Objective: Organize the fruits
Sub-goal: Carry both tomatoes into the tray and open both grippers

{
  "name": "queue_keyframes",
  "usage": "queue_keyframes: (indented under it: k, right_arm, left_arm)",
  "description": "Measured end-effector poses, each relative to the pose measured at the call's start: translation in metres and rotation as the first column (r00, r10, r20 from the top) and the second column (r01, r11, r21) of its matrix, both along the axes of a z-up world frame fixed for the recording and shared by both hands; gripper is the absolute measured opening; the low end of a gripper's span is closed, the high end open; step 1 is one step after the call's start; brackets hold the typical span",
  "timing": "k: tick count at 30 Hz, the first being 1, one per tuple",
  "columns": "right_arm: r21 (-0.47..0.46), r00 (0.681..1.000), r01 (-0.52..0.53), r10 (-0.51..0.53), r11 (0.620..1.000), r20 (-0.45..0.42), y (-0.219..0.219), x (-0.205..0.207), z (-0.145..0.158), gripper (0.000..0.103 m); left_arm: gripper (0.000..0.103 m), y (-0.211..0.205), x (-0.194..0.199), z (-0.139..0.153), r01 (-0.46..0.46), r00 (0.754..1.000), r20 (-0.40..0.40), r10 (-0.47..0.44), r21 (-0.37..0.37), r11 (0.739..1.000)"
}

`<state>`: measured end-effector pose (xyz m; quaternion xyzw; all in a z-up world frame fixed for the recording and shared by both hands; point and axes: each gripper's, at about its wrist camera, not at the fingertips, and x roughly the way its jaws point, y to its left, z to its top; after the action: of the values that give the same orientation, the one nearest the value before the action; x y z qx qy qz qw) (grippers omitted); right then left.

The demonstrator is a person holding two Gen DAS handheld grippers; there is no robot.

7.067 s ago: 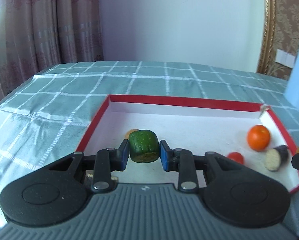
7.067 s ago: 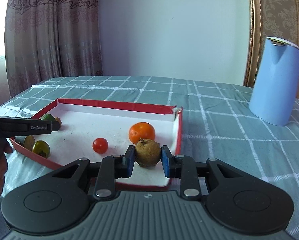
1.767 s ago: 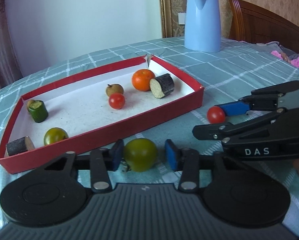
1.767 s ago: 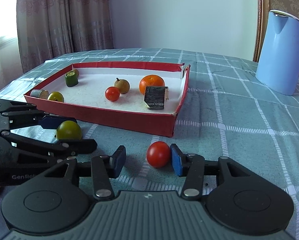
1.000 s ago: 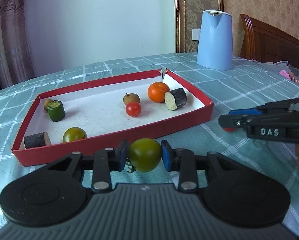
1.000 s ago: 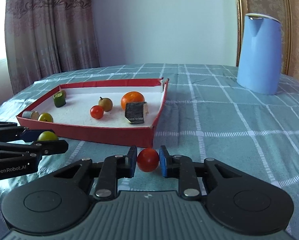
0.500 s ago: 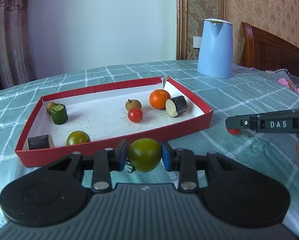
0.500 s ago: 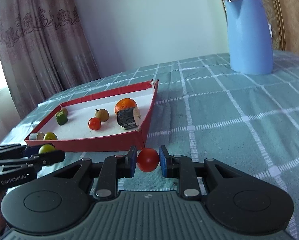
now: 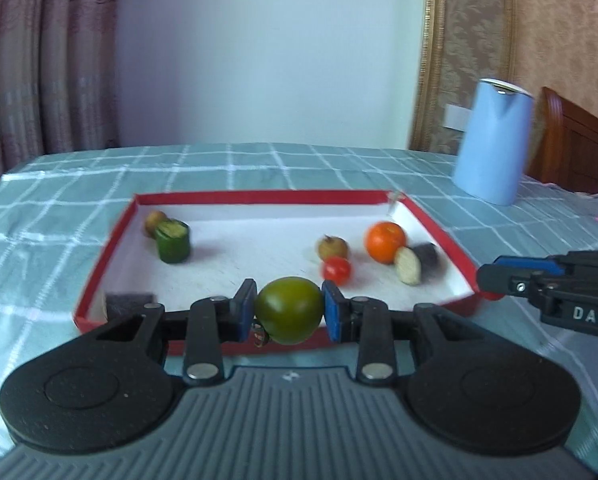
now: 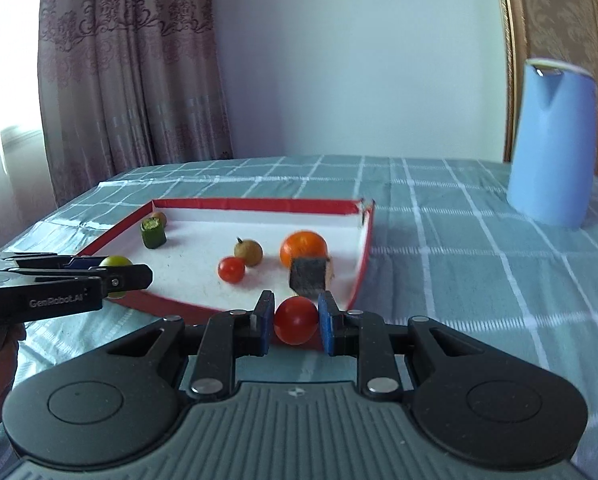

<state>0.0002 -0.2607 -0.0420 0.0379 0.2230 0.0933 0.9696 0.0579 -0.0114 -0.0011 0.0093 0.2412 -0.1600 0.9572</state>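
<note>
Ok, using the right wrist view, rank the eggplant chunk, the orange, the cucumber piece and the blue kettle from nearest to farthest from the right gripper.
1. Eggplant chunk, just beyond the right gripper
2. Orange, directly behind it
3. Cucumber piece, far-left corner of the tray
4. Blue kettle, far right, off the tray

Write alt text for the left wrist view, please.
The left gripper clamps a round dark-green tomato before a red-walled, white-floored tray holding an orange, red tomato, brown fruit and cut vegetable pieces. The right gripper enters at right; a blue jug stands behind.

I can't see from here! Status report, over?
Left gripper shut on green tomato. Right gripper shut on red tomato. Both short of tray. Nothing blocking.
</note>
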Motion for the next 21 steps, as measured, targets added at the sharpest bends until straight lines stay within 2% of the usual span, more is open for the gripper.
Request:
queue_keyframes:
  k: [8, 15, 21]
  right_arm:
    - [-0.095, 1.000, -0.030, 0.029, 0.995, -0.009, 0.035, 0.047, 0.011, 0.023]
    - [-0.136, 0.997, -0.051, 0.042, 0.989, -0.067, 0.054, 0.073, -0.001, 0.023]
    - [-0.140, 0.991, -0.056, 0.038, 0.989, -0.130, 0.059, 0.091, -0.014, 0.023]
  left_arm:
    - [0.032, -0.003, 0.043, 0.000, -0.104, 0.994, -0.017, 0.105, 0.046, 0.994]
    - [0.032, -0.001, 0.076, -0.010, -0.160, 0.985, -0.051, 0.164, 0.076, 0.984]
    - [0.032, -0.002, 0.089, -0.013, -0.180, 0.981, -0.060, 0.186, 0.093, 0.979]
